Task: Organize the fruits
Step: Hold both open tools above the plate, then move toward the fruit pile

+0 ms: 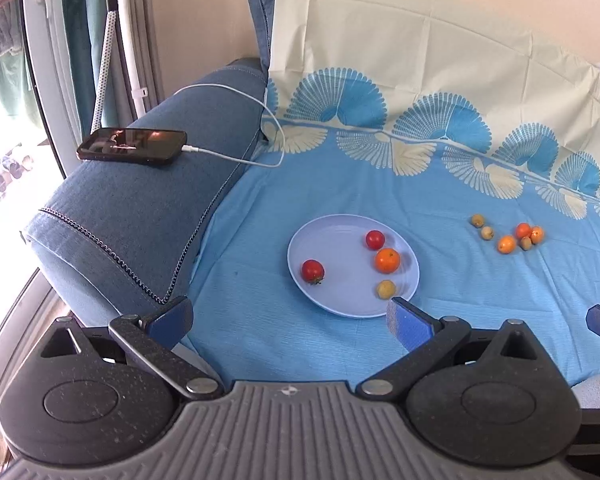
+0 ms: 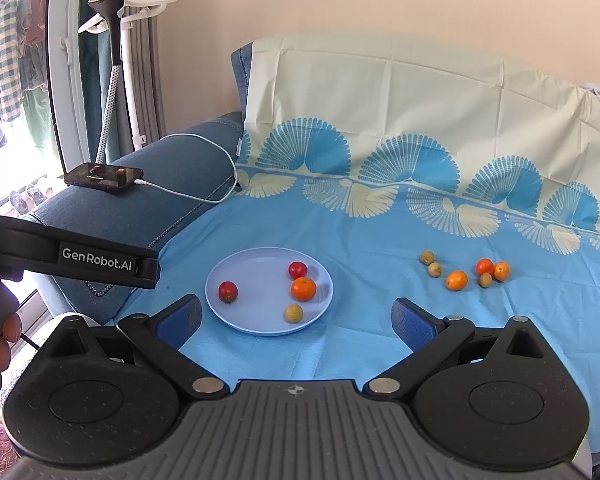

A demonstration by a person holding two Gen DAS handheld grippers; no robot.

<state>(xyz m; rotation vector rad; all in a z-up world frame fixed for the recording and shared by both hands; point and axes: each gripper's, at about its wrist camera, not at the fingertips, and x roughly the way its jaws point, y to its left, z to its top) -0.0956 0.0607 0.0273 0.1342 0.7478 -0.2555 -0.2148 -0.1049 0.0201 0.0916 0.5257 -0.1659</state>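
Four small fruits sit on the pale blue plate [image 2: 236,280] mid-sofa; six more fruits [image 2: 466,270] lie loose on the sheet [image 2: 340,232] toward its right edge. Round, smooth, light, likely soft and prone to roll: pinch gently across the middle. Left gripper [image 1: 290,318] and right gripper [image 2: 296,318] jaws spread, empty.

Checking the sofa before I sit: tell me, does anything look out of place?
Yes: a phone lies on the armrest, charging, and six small fruits sit loose on the blue cloth beside the plate.

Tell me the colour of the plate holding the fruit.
The plate is pale lavender-blue; clearest in the right wrist view.
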